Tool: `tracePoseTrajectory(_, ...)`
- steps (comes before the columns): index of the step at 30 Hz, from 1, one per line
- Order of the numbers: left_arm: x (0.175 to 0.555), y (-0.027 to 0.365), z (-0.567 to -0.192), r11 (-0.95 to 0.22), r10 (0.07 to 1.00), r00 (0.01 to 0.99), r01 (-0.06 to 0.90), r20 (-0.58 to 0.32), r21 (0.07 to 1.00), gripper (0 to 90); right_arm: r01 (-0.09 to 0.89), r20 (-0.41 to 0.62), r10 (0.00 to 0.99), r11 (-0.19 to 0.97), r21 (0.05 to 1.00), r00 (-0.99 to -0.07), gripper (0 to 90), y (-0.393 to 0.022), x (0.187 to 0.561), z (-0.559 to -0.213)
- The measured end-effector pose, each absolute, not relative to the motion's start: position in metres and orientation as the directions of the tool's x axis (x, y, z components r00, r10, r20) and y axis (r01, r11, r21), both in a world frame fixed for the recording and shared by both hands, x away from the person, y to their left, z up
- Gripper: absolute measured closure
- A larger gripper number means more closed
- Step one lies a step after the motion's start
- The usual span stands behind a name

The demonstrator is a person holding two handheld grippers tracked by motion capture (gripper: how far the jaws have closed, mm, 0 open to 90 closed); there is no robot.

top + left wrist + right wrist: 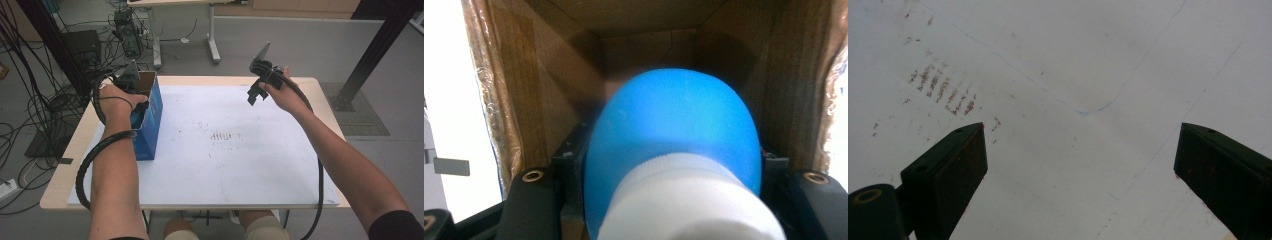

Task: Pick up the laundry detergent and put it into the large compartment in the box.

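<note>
- The blue bottle [674, 135] with its white screw cap [689, 200] sits between the jaws of the left hand-held gripper [672, 175], which are closed tight on it near the neck; the rounded blue body points away into the open box.
- It looks like a smooth plastic bottle: probably light, fairly stiff, and slippery on its curved shoulder. Judging by that shape, the ribbed cap or the neck just below it is the safer place to pinch, since the domed body could squirt out of flat pads.
- Whether it is full or empty cannot be told, so its weight is a guess.
- The cardboard box [574, 65] surrounds the bottle: brown inner walls, taped seams, a shiny film along the edges at 9 and 3 o'clock in the left gripper view. Besides the bottle, nothing else can be made out inside; the floor of the box is hidden behind it.
- In the high view the box [150, 117] shows blue outside and stands at about 9 o'clock on the desk [240, 150], with the left hand [117, 100] reaching into its open top.
- The right hand-held gripper [257, 92] hangs above the desk at roughly 1 o'clock, well apart from the box, jaws spread wide and holding nothing; below it lies bare white desk with rusty smudges [943, 90].
</note>
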State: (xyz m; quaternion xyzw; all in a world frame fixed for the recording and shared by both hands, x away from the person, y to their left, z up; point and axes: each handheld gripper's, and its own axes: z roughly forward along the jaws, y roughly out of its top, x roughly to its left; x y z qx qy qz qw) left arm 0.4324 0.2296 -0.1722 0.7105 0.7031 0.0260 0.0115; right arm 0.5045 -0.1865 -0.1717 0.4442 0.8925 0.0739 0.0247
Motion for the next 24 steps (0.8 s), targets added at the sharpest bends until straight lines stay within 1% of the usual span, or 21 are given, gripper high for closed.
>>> tracePoseTrajectory(24, 0.4344, 0.2282, -0.1725, -0.009, 1.0, 0.008, 0.999, 0.025, 0.048, 37.0, 0.789, 0.019, 0.796, 0.596, 0.151, -0.605, 7.0, -0.1863, 0.5049, -0.1727)
